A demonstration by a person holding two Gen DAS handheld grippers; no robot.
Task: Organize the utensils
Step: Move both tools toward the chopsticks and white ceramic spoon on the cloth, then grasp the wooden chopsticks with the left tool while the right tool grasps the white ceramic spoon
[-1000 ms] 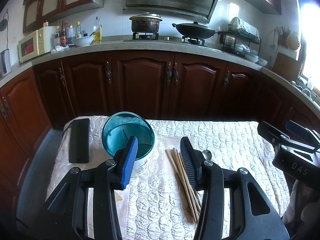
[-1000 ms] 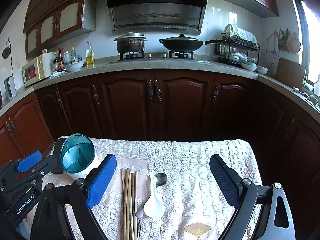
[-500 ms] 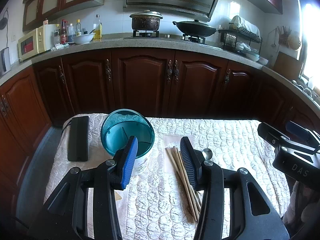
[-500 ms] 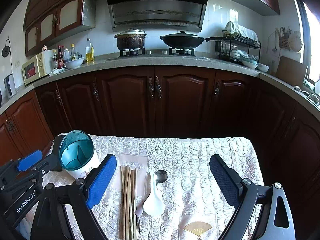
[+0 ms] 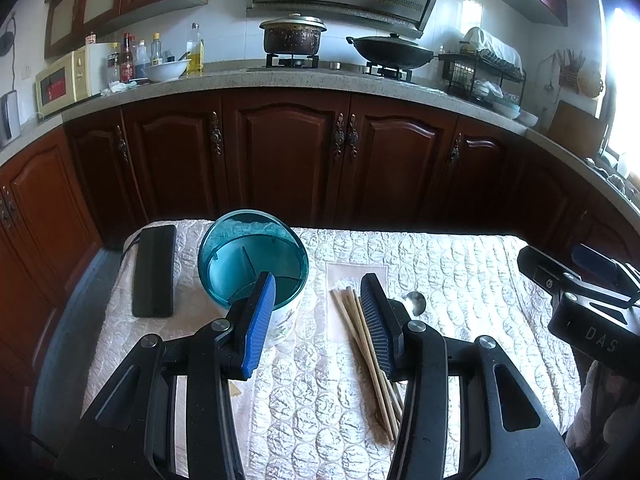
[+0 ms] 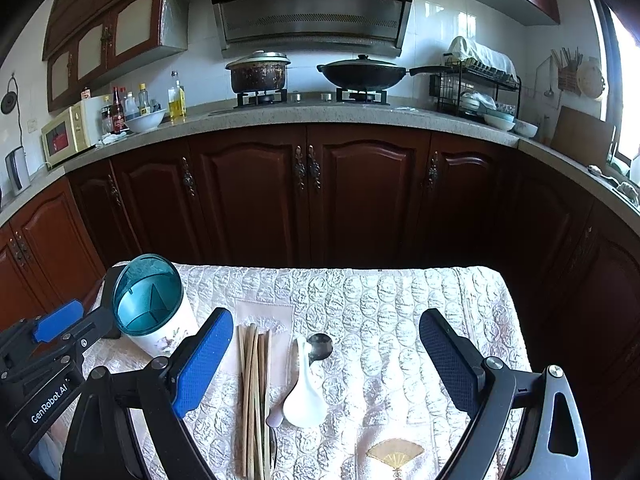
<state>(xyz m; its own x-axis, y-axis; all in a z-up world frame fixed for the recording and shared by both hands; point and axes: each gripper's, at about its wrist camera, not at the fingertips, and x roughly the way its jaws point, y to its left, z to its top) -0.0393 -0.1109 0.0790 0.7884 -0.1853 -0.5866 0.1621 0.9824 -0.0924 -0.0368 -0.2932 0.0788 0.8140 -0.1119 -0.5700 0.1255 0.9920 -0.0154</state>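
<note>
From the left wrist view, the left tongs [image 5: 318, 316] stood released with nothing between the pads, hanging over the quilted cloth of the counter [image 5: 460, 280]. The teal-rimmed utensil holder [image 5: 253, 258] stood upright just past the blue pad, its inside split by dividers. The bundle of chopsticks [image 5: 370, 356] lay flat beside the other pad, partly hidden under it. A black case [image 5: 154, 270] lay apart from the holder on its far side. To do the step well, these tongs would probably do best steadying the holder's wall rather than reaching for sticks, since a tall light cup could tip when things drop in

From the right wrist view, the right tongs [image 6: 326, 354] were spread wide and empty above the cloth. The chopsticks [image 6: 254, 380] lay lengthwise nearer the blue pad; a white ceramic spoon [image 6: 304, 396] and a metal spoon [image 6: 320, 346] lay just beside them, the two overlapping. A good pickup would likely close across the sticks near their middle, gathering the whole bundle so none rolled free, then stand them in one compartment
</note>
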